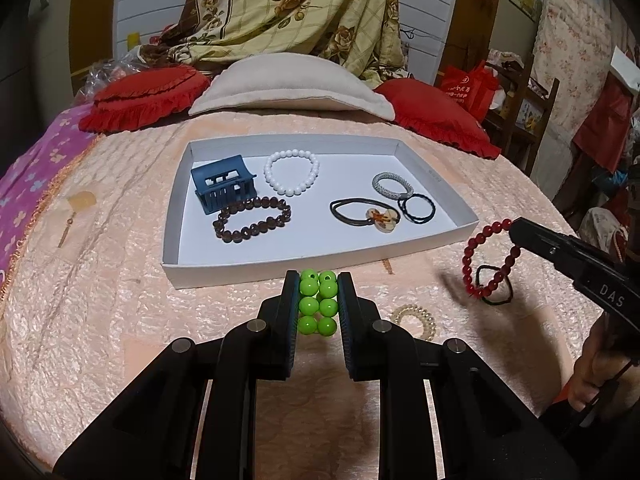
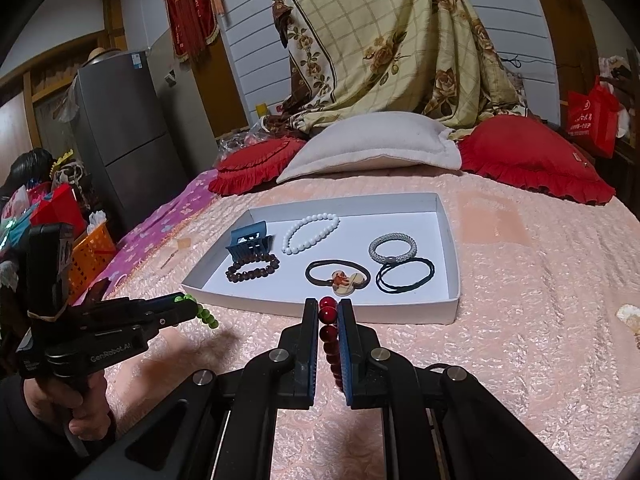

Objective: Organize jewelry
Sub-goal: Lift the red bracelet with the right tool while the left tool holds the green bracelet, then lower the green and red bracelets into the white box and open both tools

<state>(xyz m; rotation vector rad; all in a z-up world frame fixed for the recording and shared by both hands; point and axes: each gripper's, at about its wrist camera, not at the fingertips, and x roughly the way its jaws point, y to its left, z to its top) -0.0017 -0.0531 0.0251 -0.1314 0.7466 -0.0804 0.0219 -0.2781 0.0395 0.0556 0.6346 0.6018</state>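
Your left tool (image 1: 318, 304) pinches the green beads (image 1: 318, 302), right tool (image 2: 329, 336) the red beads (image 2: 328, 322): light, slick, elastic-strung; grip across several beads.

The tray's (image 1: 436, 184) near middle strip lies bare between the brown bracelet (image 1: 252, 219) and the flower hair tie (image 1: 366, 213). Its low front wall (image 1: 320, 267) stands between there and both tongs; bedspread (image 1: 120, 320) around is open.

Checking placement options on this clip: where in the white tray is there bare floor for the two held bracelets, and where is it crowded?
In the white tray, bare floor lies along the near wall, in front of the brown bead bracelet and the charm hair tie, and down the middle between them. The far left is crowded: blue claw clip, white bead bracelet.
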